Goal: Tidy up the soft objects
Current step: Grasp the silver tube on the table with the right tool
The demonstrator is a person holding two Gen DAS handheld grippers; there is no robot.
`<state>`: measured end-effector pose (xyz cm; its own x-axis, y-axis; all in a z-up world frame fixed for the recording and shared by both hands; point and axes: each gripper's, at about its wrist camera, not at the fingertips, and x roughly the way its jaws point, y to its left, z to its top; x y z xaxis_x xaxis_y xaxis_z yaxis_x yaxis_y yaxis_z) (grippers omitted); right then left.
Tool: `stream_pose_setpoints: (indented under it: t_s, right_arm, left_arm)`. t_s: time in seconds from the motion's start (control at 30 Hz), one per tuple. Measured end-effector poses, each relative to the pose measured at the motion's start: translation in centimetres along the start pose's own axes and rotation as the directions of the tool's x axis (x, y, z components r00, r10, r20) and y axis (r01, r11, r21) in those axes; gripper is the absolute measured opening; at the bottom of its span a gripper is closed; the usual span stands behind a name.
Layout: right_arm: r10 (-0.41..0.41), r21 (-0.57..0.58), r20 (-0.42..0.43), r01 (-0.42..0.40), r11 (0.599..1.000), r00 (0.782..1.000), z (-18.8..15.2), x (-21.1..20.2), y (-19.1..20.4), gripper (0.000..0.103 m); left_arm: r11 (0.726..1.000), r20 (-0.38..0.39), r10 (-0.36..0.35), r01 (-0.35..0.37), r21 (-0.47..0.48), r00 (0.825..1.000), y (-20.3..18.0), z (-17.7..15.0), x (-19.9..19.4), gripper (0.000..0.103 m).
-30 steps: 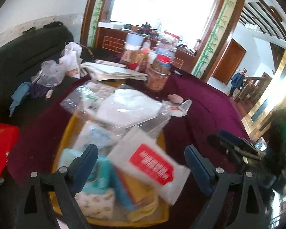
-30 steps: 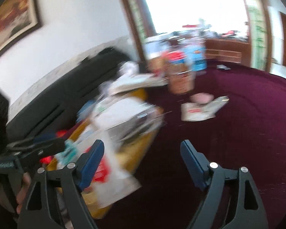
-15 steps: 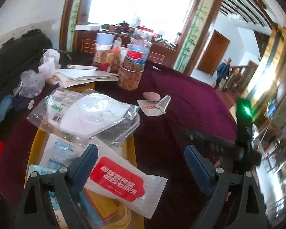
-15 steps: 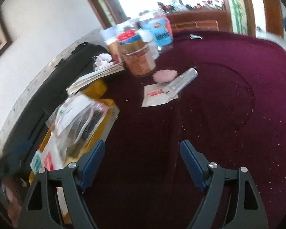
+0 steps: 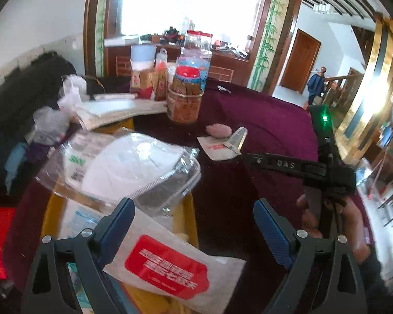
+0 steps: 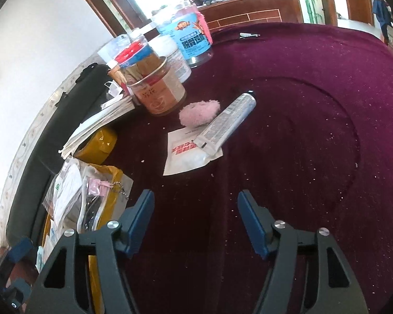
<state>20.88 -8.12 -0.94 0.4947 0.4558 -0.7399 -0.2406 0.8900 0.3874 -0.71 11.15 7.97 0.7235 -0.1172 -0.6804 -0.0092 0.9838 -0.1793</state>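
Observation:
A yellow tray (image 5: pixel 190 217) holds soft packs: a clear bag with a white mask (image 5: pixel 133 164) and a white wipes pack with a red label (image 5: pixel 170 264). My left gripper (image 5: pixel 194 222) hangs open just above the wipes pack, holding nothing. Further out on the maroon cloth lie a pink fluffy puff (image 6: pixel 199 112), a white sachet (image 6: pixel 188 154) and a grey tube (image 6: pixel 228 123) resting across the sachet. My right gripper (image 6: pixel 196 209) hovers over bare cloth short of the sachet. Its jaws are closing with nothing between them. The right gripper (image 5: pixel 301 167) also shows in the left wrist view.
Snack jars (image 6: pixel 157 89) and a blue-labelled tub (image 6: pixel 194 39) stand behind the puff. Stacked papers (image 5: pixel 118 110) and plastic bags (image 5: pixel 52 123) lie at the left near a dark sofa (image 5: pixel 26 83). A person (image 5: pixel 317 83) stands far off by a doorway.
My right gripper has swung away from the tray and dropped towards the sachet, tube and puff, its jaws narrowing. My left gripper has shifted right along the tray, staying open.

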Motion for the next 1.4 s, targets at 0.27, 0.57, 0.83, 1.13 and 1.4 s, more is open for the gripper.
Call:
stream_pose_setpoints:
  t_s: [0.27, 0.57, 0.83, 1.13, 1.4]
  right_arm:
    - [-0.006, -0.034, 0.004, 0.006, 0.999, 1.0, -0.3, -0.2, 0.8, 0.066]
    - [-0.017, -0.012, 0.004, 0.017, 1.0, 1.0, 0.1, 0.1, 0.3, 0.066]
    - [-0.018, 0.14, 0.007, 0.017, 0.99, 1.0, 3.6, 1.9, -2.7, 0.053]
    - [-0.125, 0.171, -0.026, 0.128, 0.977, 0.992, 7.8, 7.8, -3.4, 0.053]
    - [-0.276, 0.06, -0.041, 0.278, 0.959, 0.96, 7.8, 8.5, -2.3, 0.036]
  left_arm:
    - [1.0, -0.002, 0.027, -0.027, 0.006, 1.0, 0.2, 0.0, 0.1, 0.094]
    - [1.0, -0.012, 0.03, -0.03, 0.0, 0.999, 0.6, -0.3, -0.1, 0.094]
    - [1.0, -0.031, -0.024, 0.024, -0.016, 0.999, 0.8, 0.6, 0.1, 0.094]
    - [0.999, -0.054, -0.038, 0.038, 0.005, 0.998, 0.4, 1.5, 1.1, 0.094]
    - [0.998, -0.065, -0.03, 0.033, 0.049, 0.997, -1.7, 1.6, 0.5, 0.094]
